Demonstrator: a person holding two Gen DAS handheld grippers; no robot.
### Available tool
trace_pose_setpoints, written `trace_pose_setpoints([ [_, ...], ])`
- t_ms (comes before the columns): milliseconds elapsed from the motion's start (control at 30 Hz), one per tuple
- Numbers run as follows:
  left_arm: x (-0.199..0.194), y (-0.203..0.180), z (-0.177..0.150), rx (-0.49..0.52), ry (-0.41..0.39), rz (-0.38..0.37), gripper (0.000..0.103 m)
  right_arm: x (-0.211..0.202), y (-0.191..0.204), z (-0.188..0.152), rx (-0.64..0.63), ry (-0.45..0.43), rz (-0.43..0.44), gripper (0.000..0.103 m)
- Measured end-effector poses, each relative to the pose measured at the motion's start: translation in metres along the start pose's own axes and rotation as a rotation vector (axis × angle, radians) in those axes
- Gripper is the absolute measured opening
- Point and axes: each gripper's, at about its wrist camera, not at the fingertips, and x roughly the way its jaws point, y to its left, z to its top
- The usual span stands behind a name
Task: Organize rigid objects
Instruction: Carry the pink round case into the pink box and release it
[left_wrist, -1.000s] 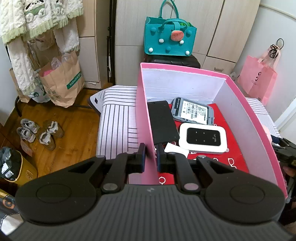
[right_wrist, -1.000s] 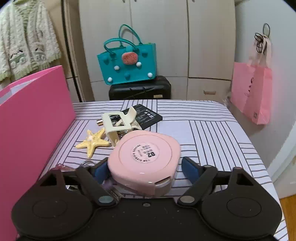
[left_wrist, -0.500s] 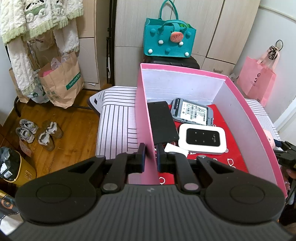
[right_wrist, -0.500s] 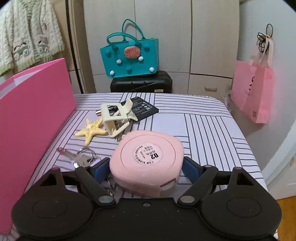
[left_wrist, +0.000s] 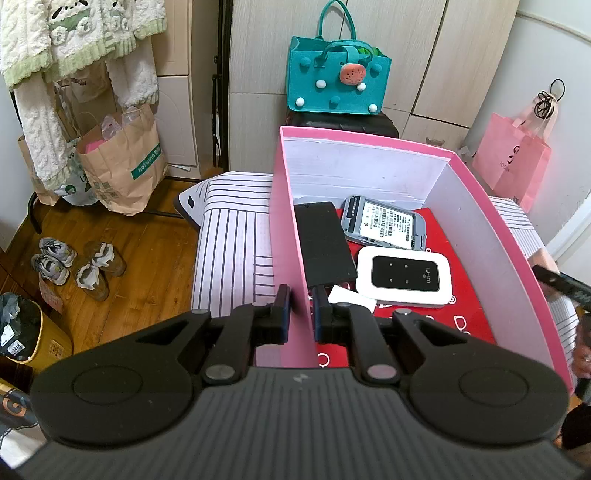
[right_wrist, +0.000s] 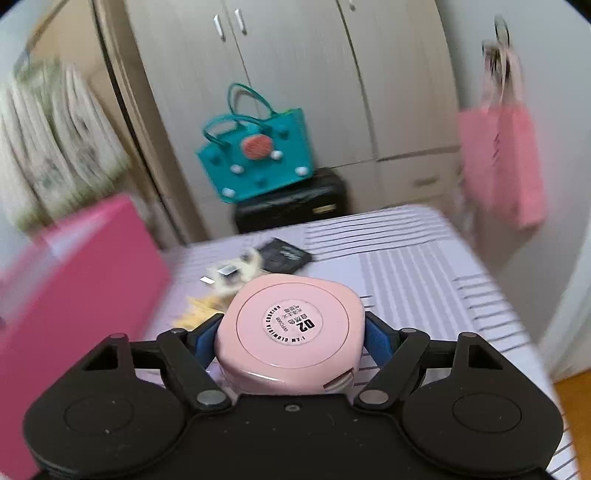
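My left gripper (left_wrist: 301, 295) is shut on the near left wall of the pink box (left_wrist: 476, 206). Inside the box lie a black slab (left_wrist: 325, 243), a grey labelled device (left_wrist: 384, 221) and a white wifi router (left_wrist: 404, 275) on a red lining. In the right wrist view, my right gripper (right_wrist: 291, 332) holds a pink rounded case (right_wrist: 291, 325) clear of the striped bed, and its jaws are closing on the case's sides. The view is blurred and tilted, and the pink box (right_wrist: 74, 277) stands at the left.
On the striped bed (right_wrist: 406, 269) past the case lie a black battery (right_wrist: 284, 254), a white clip (right_wrist: 236, 273) and a yellow starfish (right_wrist: 199, 310). A teal bag (right_wrist: 258, 155) sits on a black suitcase behind. Shoes (left_wrist: 70, 266) and paper bags (left_wrist: 125, 166) are on the floor at left.
My right gripper has lifted the pink case off the bed and rolled, tilting its view; the keys are no longer in sight. My left gripper stays clamped on the box wall.
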Motion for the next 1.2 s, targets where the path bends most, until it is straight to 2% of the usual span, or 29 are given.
trace_pose_setpoints([
  [200, 0.000, 0.001, 0.001, -0.002, 0.000, -0.001, 0.011, -0.010, -0.014, 0.026, 0.204, 0.093, 0.286, 0.081],
  [433, 0.001, 0.001, 0.003, -0.003, 0.005, -0.005, 0.011, -0.010, 0.025, 0.049, 0.156, 0.193, 0.422, 0.082],
  [667, 0.002, 0.001, 0.002, -0.004, 0.005, -0.004, 0.011, -0.020, 0.097, 0.062, -0.114, 0.240, 0.515, 0.081],
  [833, 0.002, 0.001, 0.002, -0.006, 0.005, -0.005, 0.011, -0.005, 0.158, 0.061, -0.347, 0.326, 0.560, 0.082],
  [900, 0.002, 0.001, 0.002, -0.006, 0.005, -0.005, 0.011, 0.005, 0.184, 0.052, -0.502, 0.370, 0.539, 0.081],
  [933, 0.002, 0.001, 0.002, -0.009, 0.007, -0.004, 0.011, 0.012, 0.198, 0.044, -0.613, 0.384, 0.503, 0.081],
  [1000, 0.003, 0.000, 0.002, -0.013, 0.014, -0.002, 0.011, 0.028, 0.217, 0.028, -0.750, 0.418, 0.427, 0.081],
  [1100, 0.004, -0.003, 0.003, -0.007, 0.023, 0.003, 0.011, 0.050, 0.228, 0.019, -0.786, 0.521, 0.462, 0.081],
  [1200, 0.005, -0.003, 0.003, -0.003, 0.022, 0.007, 0.011, 0.053, 0.238, 0.016, -0.868, 0.525, 0.455, 0.082],
])
